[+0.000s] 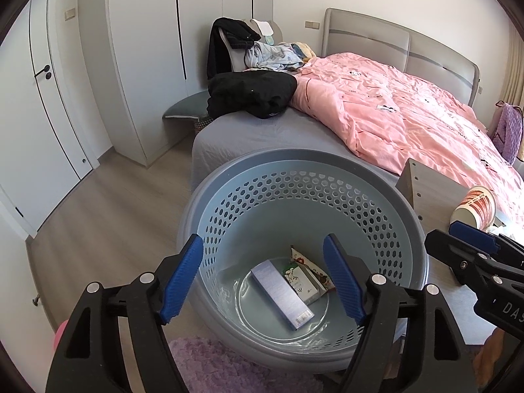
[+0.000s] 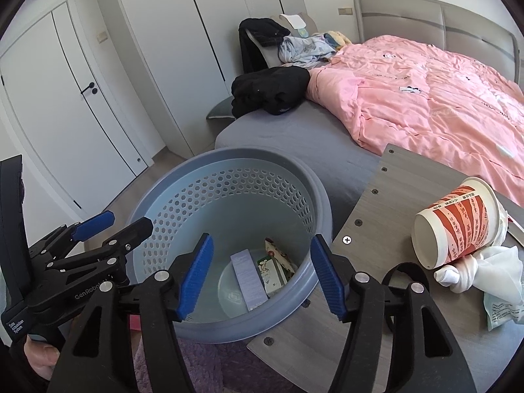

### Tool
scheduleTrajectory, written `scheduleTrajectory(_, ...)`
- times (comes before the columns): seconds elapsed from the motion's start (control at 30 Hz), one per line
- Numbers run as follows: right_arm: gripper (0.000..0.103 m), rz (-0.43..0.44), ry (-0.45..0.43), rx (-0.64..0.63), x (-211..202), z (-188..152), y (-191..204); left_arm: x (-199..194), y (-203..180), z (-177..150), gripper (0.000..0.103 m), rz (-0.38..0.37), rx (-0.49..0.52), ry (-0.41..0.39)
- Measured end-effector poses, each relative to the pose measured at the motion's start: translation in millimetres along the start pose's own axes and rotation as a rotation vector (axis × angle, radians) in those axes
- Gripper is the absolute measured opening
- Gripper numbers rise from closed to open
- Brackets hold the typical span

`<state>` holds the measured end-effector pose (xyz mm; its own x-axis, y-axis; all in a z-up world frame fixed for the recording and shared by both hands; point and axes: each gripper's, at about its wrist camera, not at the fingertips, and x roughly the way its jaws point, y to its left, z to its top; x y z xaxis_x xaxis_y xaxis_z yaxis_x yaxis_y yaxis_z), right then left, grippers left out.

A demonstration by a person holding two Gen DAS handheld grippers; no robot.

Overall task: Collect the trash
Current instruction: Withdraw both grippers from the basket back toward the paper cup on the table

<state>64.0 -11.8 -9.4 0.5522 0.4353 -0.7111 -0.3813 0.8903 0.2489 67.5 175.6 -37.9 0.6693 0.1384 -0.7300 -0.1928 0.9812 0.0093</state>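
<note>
Both tongs, the left tongs and right tongs, hung open and empty above the basket, where a box and wrappers lay. Right of the basket, a tipped paper cup and crumpled tissue remained on the surface; the right tongs should probably approach the cup broadside and squeeze gently.

The left gripper hangs with blue-padded jaws apart and empty over a round grey perforated plastic basket. On the basket's floor lie a long pale box and printed packets. Behind stands a bed with a pink quilt.
</note>
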Motion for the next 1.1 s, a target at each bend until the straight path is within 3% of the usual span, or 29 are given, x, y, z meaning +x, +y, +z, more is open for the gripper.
scheduleTrajectory(0.5, 0.074, -0.126, -0.020, 0.116, -51, -36, -52, -6, -40, -9, 0.073, -0.087, 0.065, 0.013)
scheduleTrajectory(0.8, 0.077, -0.255, -0.049, 0.226, -100, -73, -106, -11, -98, -16, 0.073, -0.192, 0.175, 0.025)
scheduleTrajectory(1.1, 0.078, -0.326, -0.076, 0.323, -131, -96, -141, -20, -156, -28, 0.073, -0.298, 0.278, 0.034)
